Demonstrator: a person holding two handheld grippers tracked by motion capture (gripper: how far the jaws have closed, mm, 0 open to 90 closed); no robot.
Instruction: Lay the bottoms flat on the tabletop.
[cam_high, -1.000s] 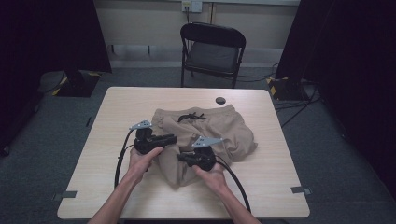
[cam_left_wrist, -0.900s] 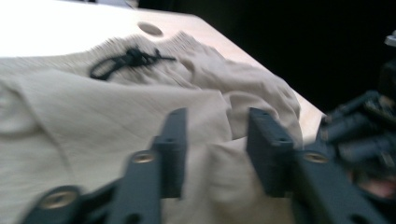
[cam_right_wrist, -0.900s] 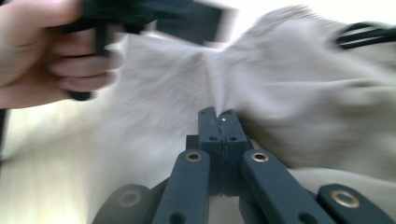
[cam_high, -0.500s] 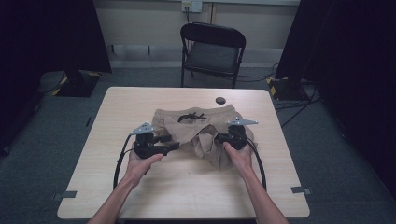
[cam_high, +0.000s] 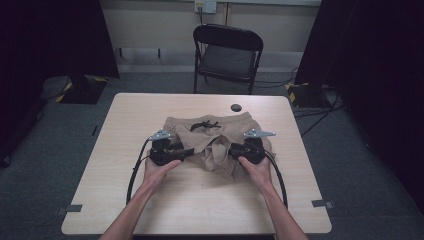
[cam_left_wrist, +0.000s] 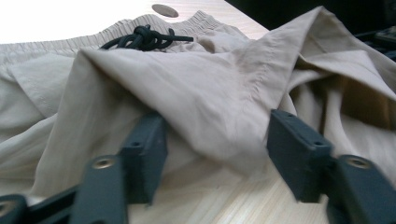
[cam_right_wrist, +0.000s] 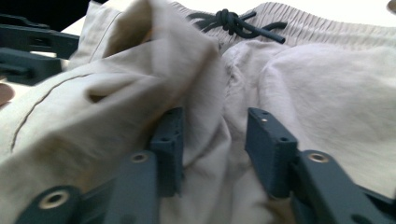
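Between my left gripper's two black jaws a fold of the beige, thin woven shorts hangs down to the pale wood-grain table; the jaws stand well apart and the pads do not press on the cloth. They have just been closing a little after opening, with that fold between them. My right gripper's jaws stand at a middling gap with a bunched ridge of the same shorts between them; the pads sit beside the cloth without clamping it. These jaws have just been opening from fully shut.

A second ago my right hand was near the middle of the table just beside my left hand, pinching the cloth; it has since carried across to the right side of the shorts and let go. The shorts, then spread wider, are now gathered into a crumpled heap between the two grippers.

Farther out, the black knotted drawstring lies on the elastic waistband at the far edge of the shorts. Beyond it a small dark round disc lies on the table, apart from the cloth. Behind the table stands a black folding chair.
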